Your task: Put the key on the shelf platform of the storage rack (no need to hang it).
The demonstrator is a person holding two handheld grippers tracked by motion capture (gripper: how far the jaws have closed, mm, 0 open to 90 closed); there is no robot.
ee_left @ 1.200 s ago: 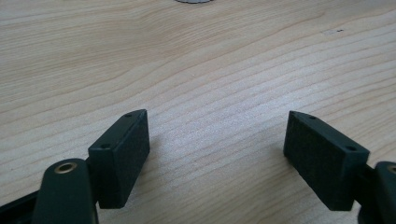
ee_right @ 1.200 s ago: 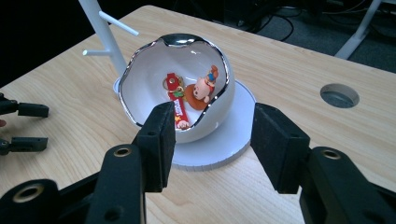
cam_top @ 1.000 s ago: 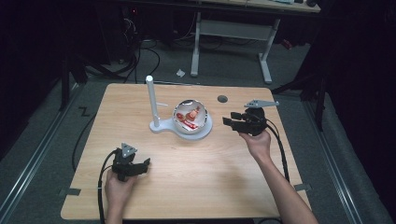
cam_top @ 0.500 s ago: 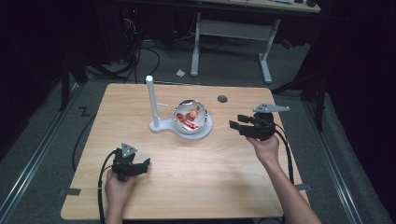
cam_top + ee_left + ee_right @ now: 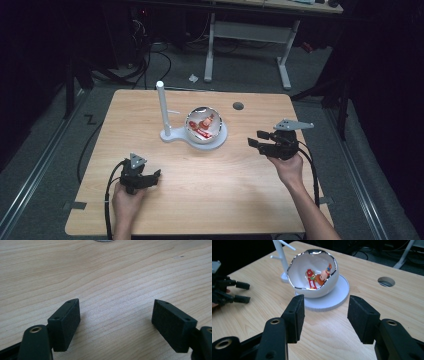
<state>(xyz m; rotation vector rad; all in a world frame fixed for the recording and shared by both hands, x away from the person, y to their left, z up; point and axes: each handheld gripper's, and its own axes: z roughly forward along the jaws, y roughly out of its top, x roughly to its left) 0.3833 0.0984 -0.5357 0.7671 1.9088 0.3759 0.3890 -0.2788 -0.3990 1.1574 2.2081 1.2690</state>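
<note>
On the wooden table (image 5: 210,185): one white egg-shaped shell (image 5: 204,124) on one round white base (image 5: 220,140), one white post (image 5: 161,107) just beside it, one round hole (image 5: 238,106) behind. Inside the shell, one red-and-orange figure (image 5: 318,277). Two grippers, left gripper (image 5: 150,177) and right gripper (image 5: 256,140), both jaws apart.

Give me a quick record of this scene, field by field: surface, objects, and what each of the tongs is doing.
surface: wooden table with a round hole
centerpiece: white open globe on a round base, small red figures inside
post: white upright post beside the globe
left tongs: open, empty, low over the table
right tongs: open, empty, pointing at the globe
</note>
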